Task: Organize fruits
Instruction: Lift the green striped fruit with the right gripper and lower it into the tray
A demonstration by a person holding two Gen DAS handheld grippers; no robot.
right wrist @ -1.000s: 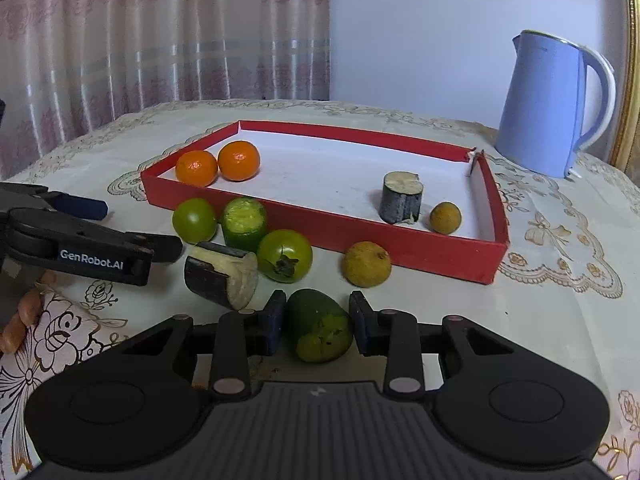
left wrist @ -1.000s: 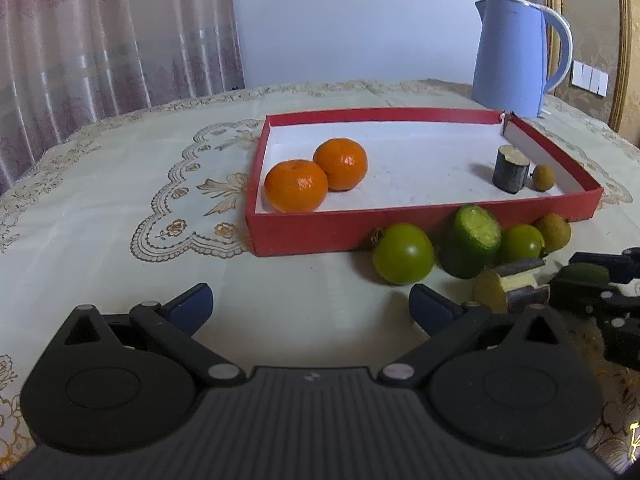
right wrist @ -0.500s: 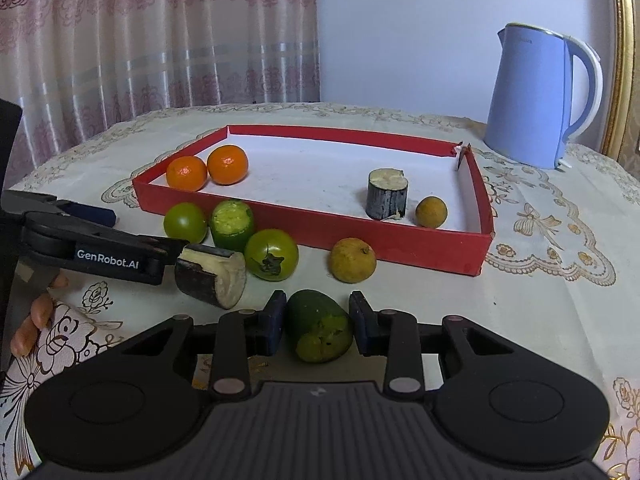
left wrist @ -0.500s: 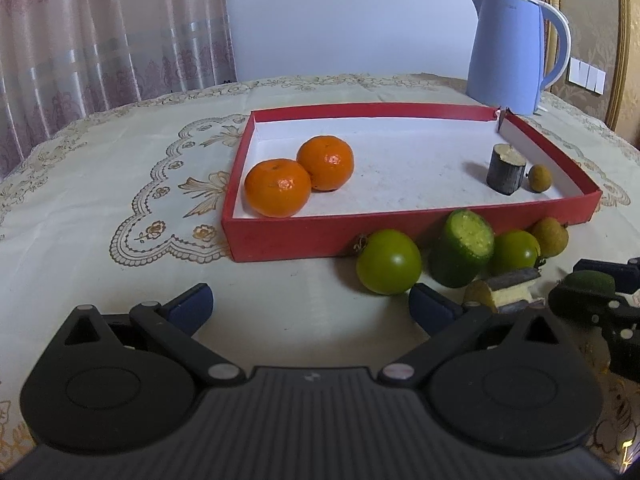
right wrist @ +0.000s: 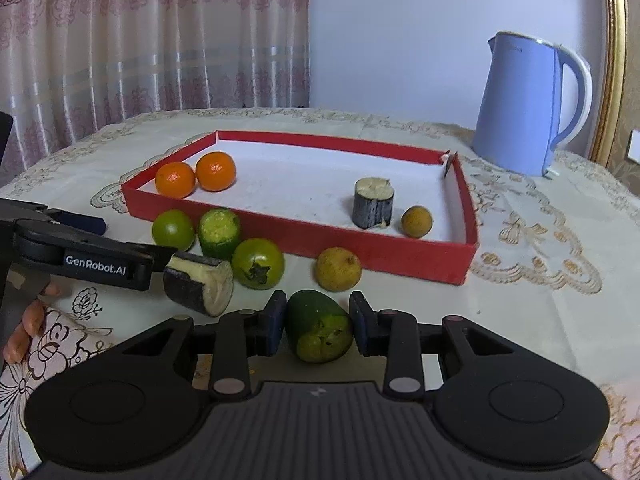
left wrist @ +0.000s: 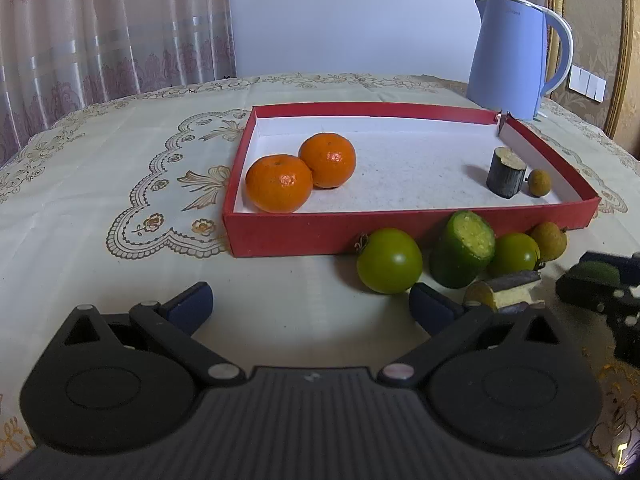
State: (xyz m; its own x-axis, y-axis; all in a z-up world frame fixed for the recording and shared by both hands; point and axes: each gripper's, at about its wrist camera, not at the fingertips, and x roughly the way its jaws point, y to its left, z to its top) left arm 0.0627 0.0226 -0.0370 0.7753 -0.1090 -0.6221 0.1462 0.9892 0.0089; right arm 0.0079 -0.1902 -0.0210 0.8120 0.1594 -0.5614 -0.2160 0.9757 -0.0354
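Right hand-held gripper [right wrist: 318,324]: clamped on green fruit piece [right wrist: 318,330], low over worktop [right wrist: 520,312], near side of red tray [right wrist: 384,250]. Left hand-held gripper [left wrist: 310,304]: jaws wide apart, empty. Tray contents: 2 oranges [right wrist: 194,174], dark chunk [right wrist: 373,202], small brown fruit [right wrist: 417,221].

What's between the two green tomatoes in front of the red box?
A cut green cucumber piece, standing between the tomatoes; the right wrist view shows it.

tray middle [right wrist: 304,188] clear, loose fruit [right wrist: 258,263] fronting tray
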